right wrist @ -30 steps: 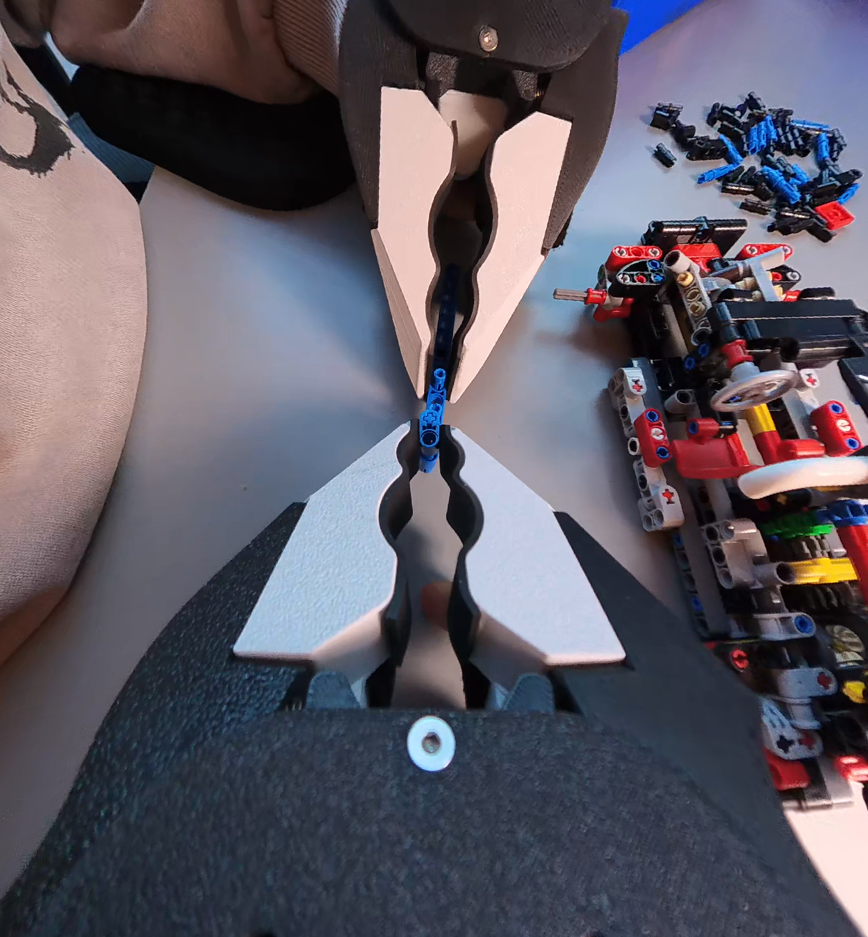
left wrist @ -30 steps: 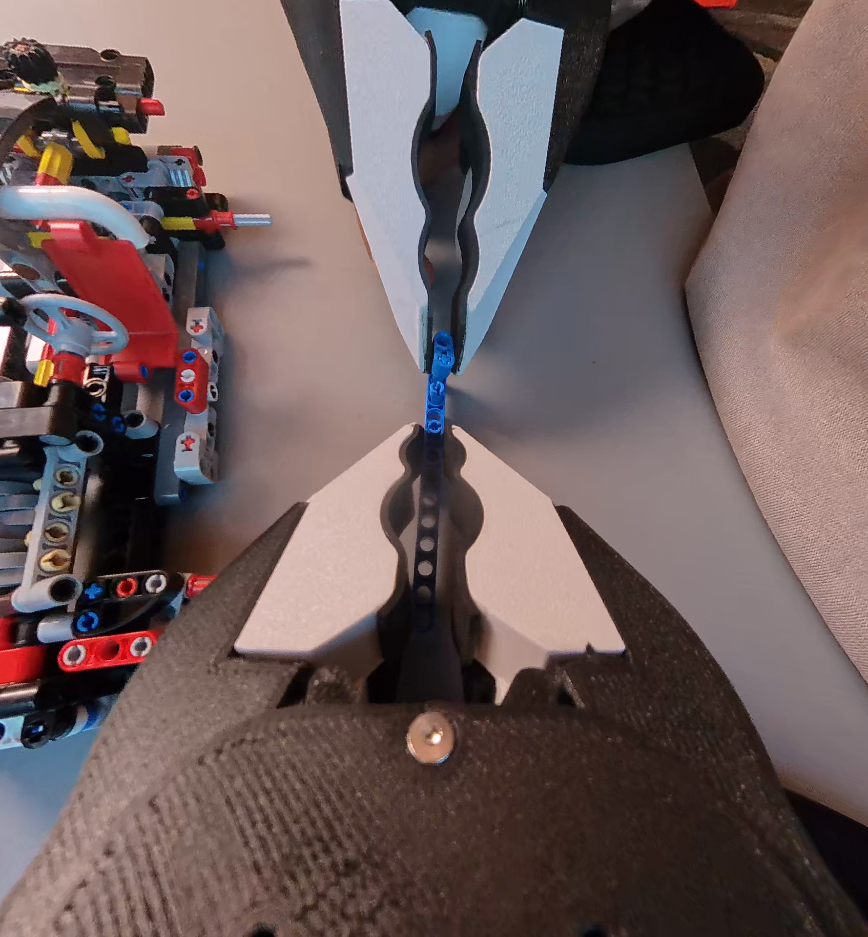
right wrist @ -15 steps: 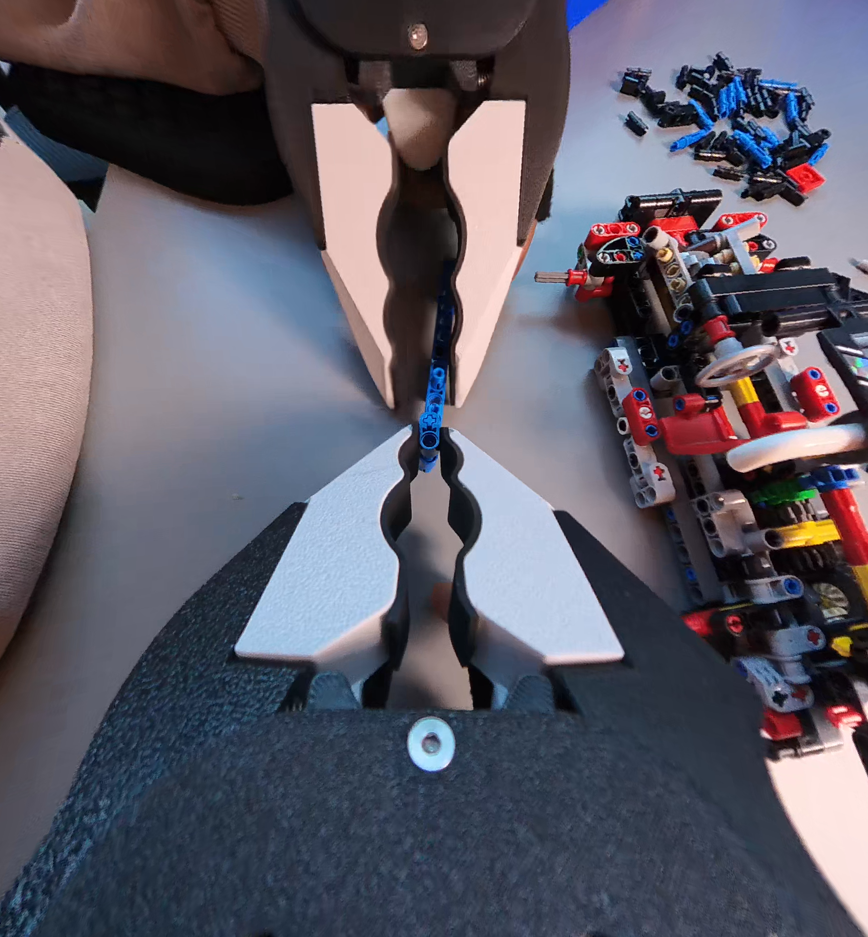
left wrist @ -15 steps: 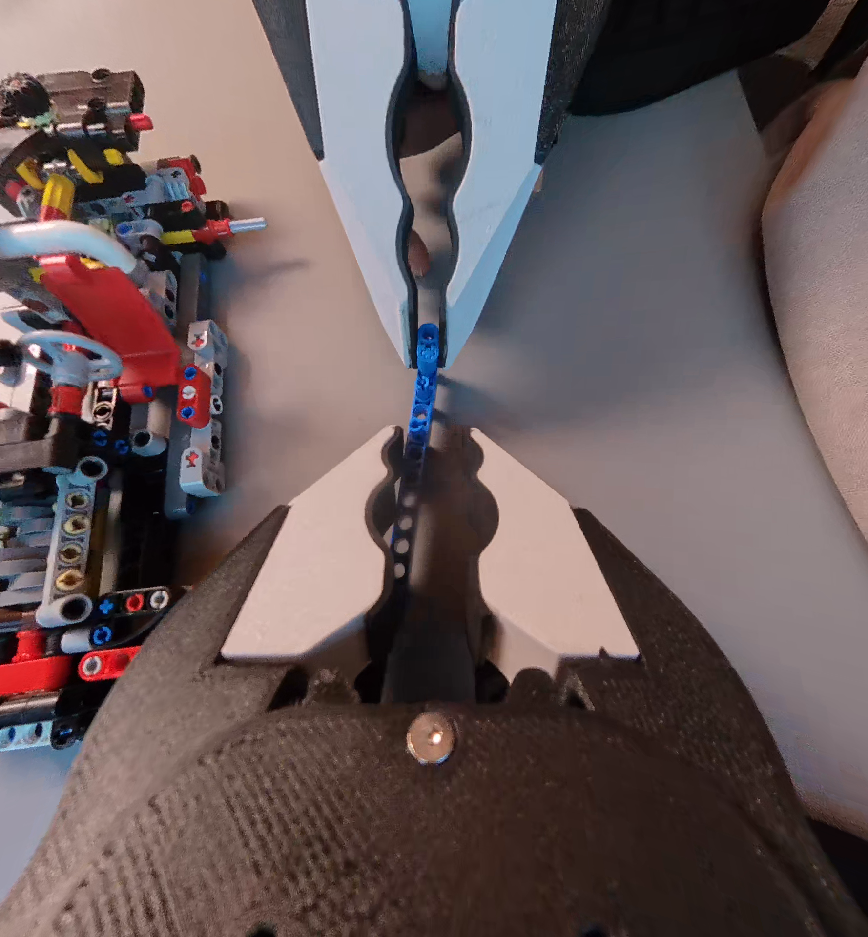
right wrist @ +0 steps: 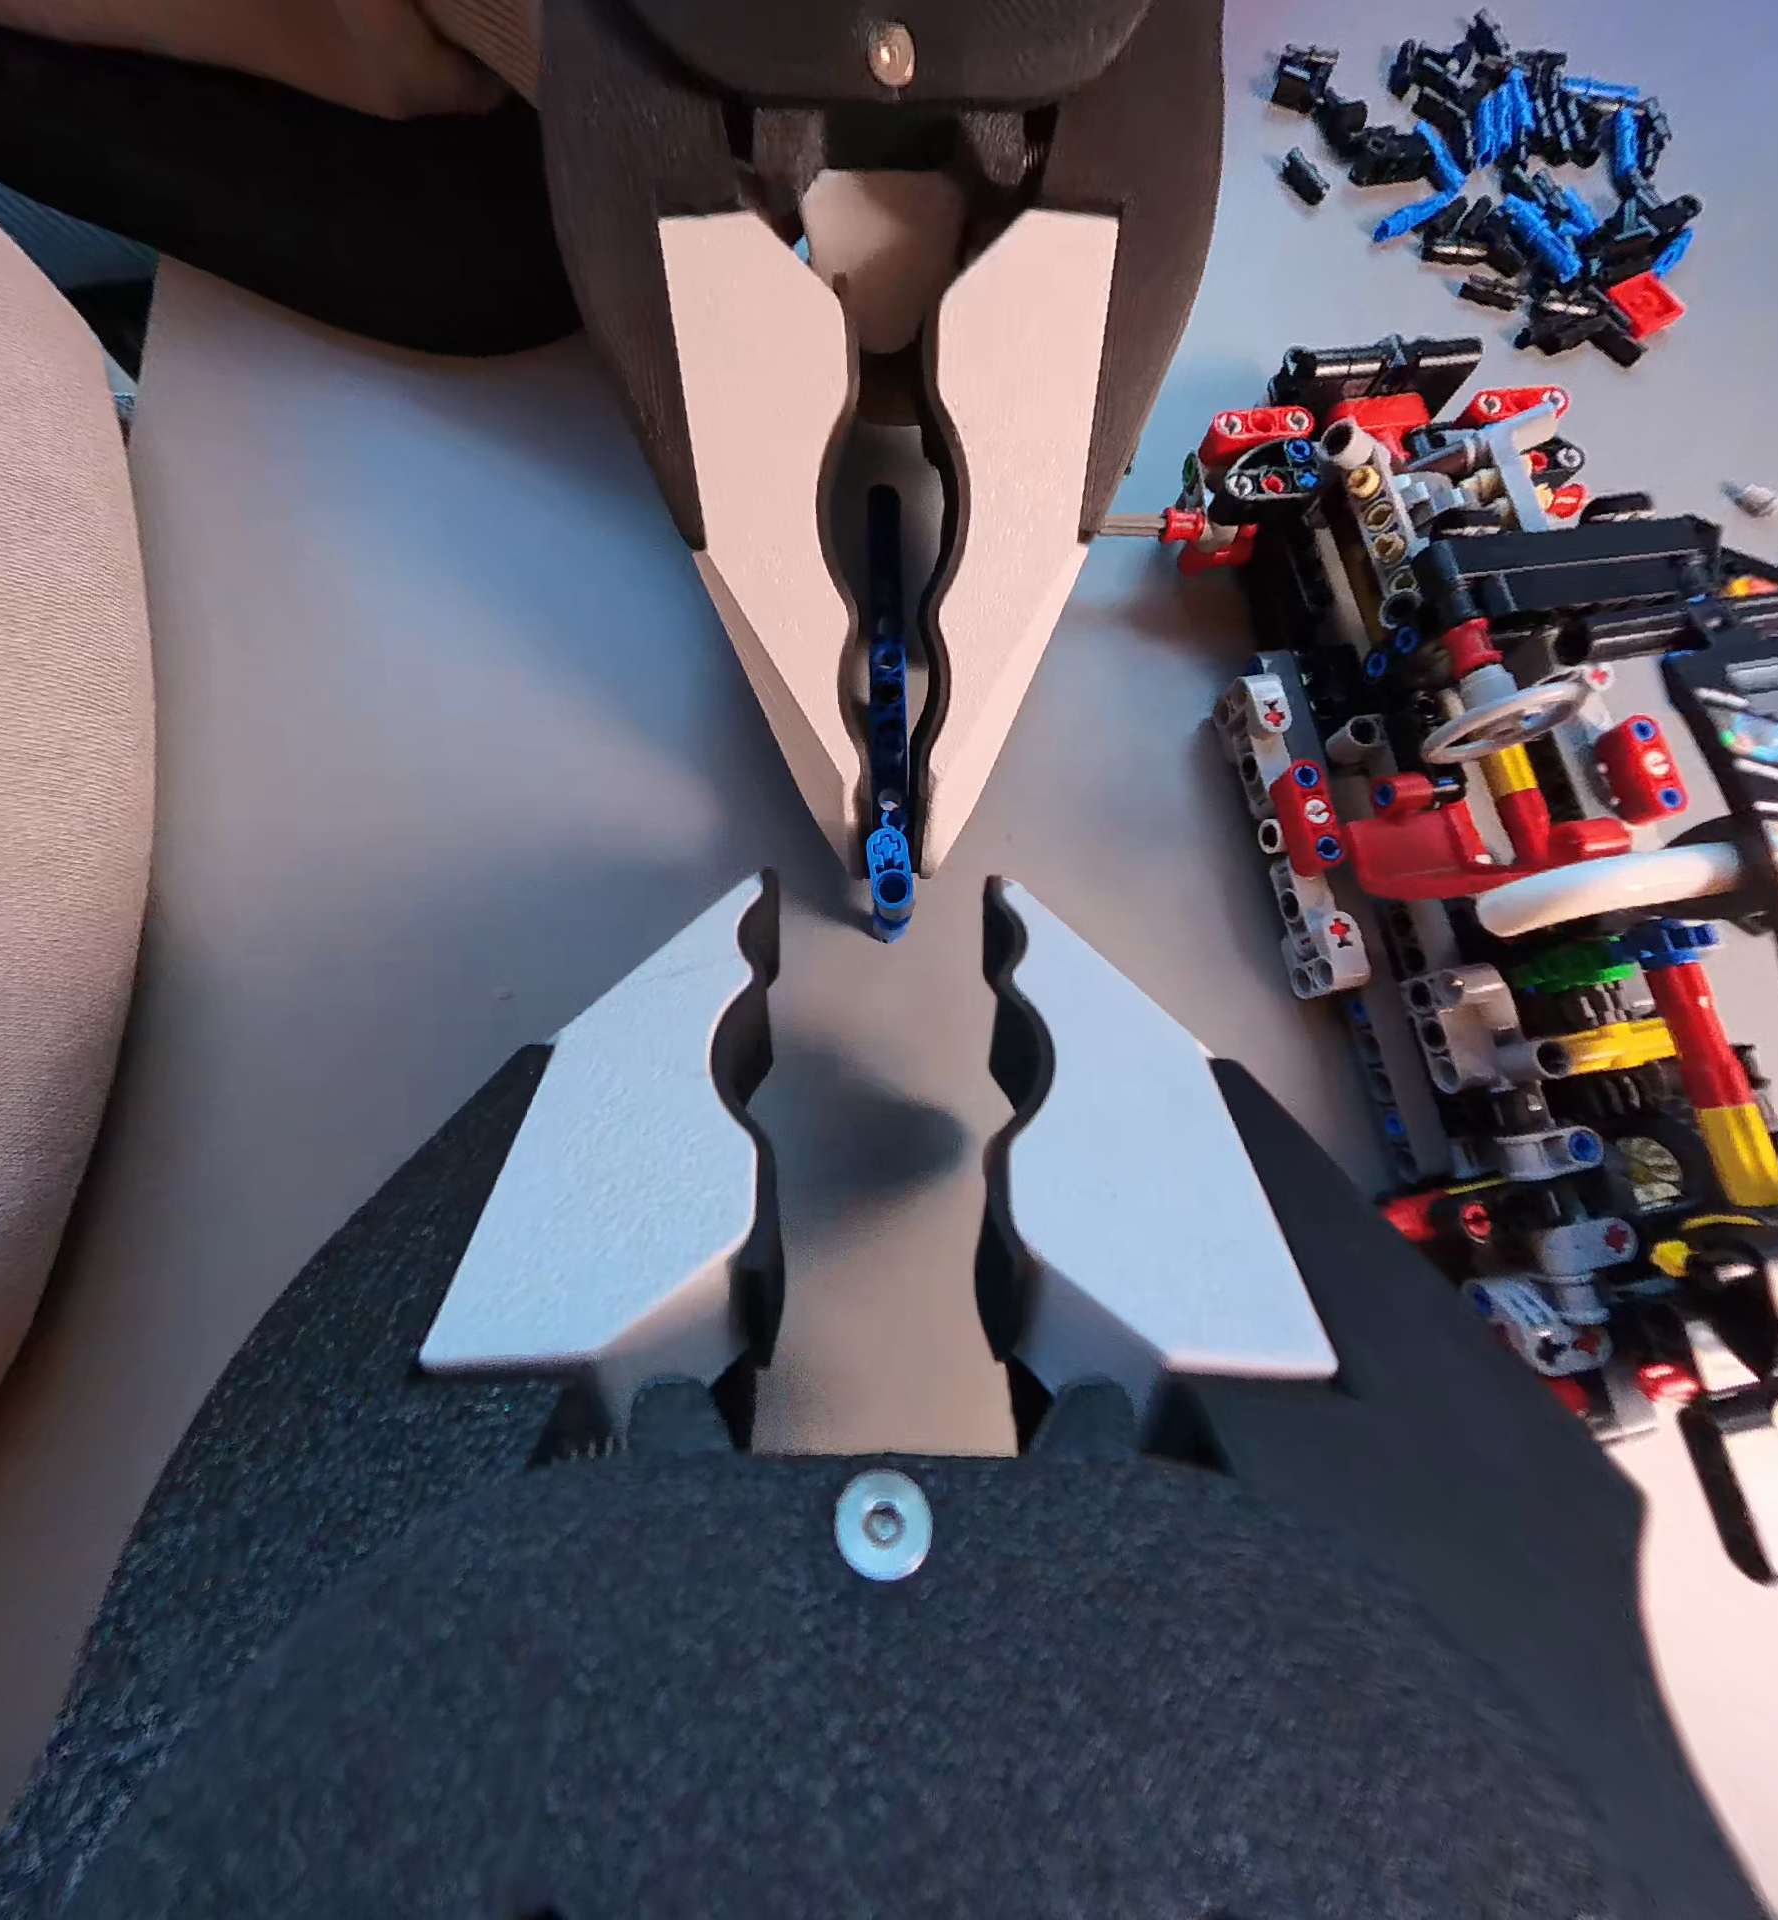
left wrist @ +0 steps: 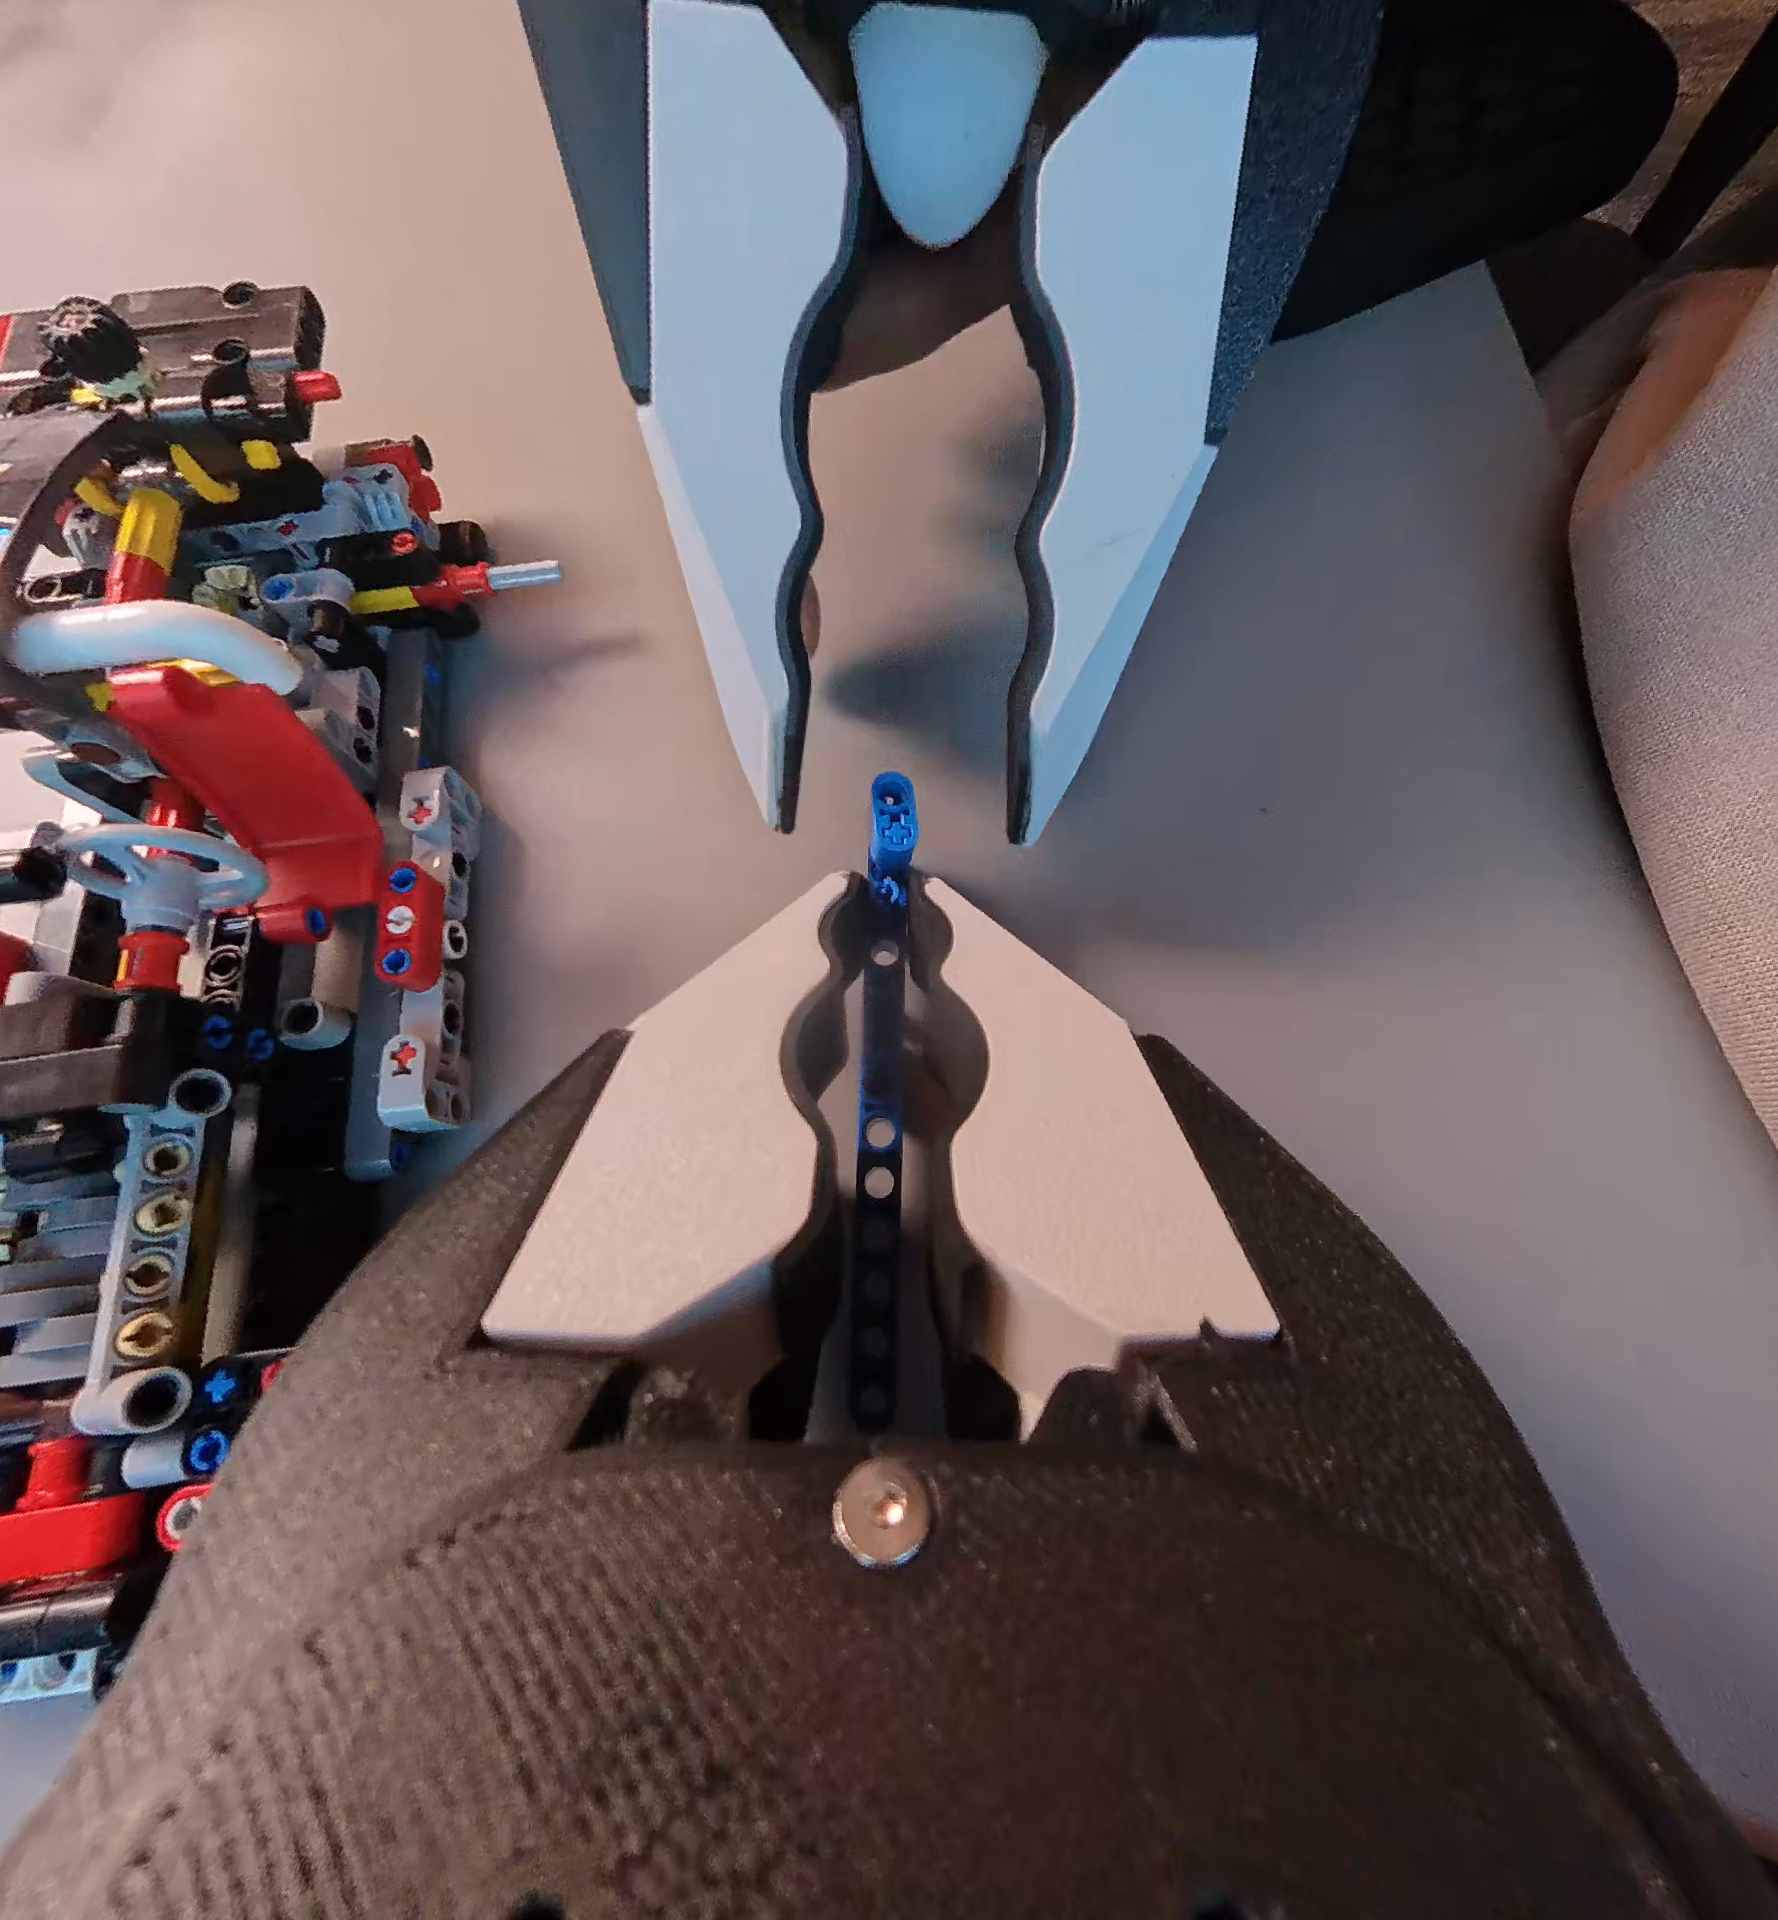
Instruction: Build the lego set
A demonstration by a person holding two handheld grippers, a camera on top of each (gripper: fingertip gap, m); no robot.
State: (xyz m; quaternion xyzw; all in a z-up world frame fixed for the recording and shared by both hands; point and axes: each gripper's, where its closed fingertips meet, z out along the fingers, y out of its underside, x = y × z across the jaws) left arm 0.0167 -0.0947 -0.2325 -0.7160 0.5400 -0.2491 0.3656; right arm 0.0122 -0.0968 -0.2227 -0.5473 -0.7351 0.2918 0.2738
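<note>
Both wrist cameras look steeply down at the table [left wrist: 1280, 935], close, facing each other. Shared: blue beam [left wrist: 890, 831] at centre; model [left wrist: 189, 883] frame-left in left view, frame-right in right.

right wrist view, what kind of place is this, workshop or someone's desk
Probably a hobby or work table: a plain grey tabletop holds a half-built lego vehicle and a loose pile of small blue and black parts. No workshop tools show.

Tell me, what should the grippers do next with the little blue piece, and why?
Probably carry it to the car model. The left gripper is shut on the dark beam with the blue connector on its tip, and the right gripper is open, clear of it.
</note>
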